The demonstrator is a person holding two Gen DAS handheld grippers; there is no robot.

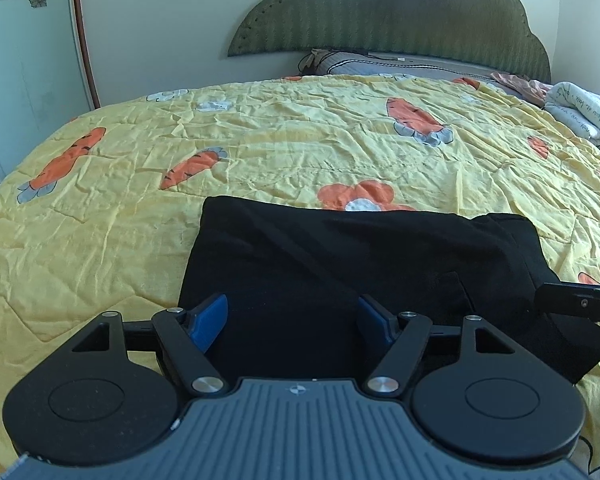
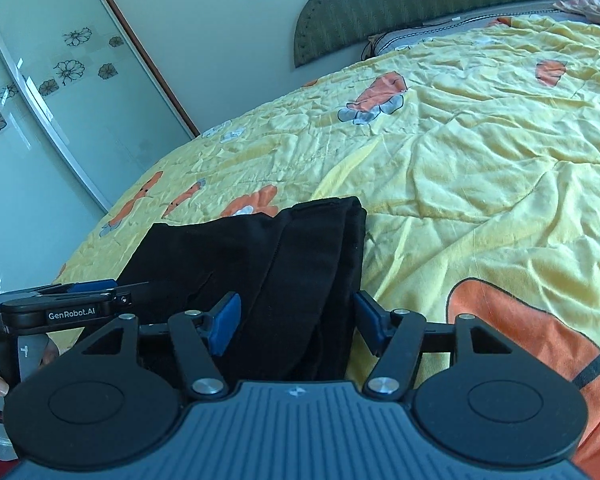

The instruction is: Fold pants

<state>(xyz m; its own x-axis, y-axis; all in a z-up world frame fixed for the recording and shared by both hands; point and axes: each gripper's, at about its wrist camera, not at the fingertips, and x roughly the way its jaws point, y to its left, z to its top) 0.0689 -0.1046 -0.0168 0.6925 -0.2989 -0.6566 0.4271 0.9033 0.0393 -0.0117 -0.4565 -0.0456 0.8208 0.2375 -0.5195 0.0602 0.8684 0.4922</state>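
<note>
A: How do the grippers sit relative to the black pants [image 1: 340, 264]?

B: The left gripper [image 1: 292, 322] hovers over the pants' near edge, blue pads spread wide, holding nothing. The right gripper [image 2: 296, 320] is just as wide open, straddling the pants' folded right end without pinching it.

A: And where are the pants?

B: Folded into a rough rectangle on the yellow carrot-print quilt [image 1: 260, 152], near the quilt's front edge.

A: Room around them?

B: Bare quilt stretches beyond the pants toward the green headboard [image 1: 392, 12], and to their left and right. A pillow [image 1: 380, 65] lies well beyond the pants, by the headboard.
</note>
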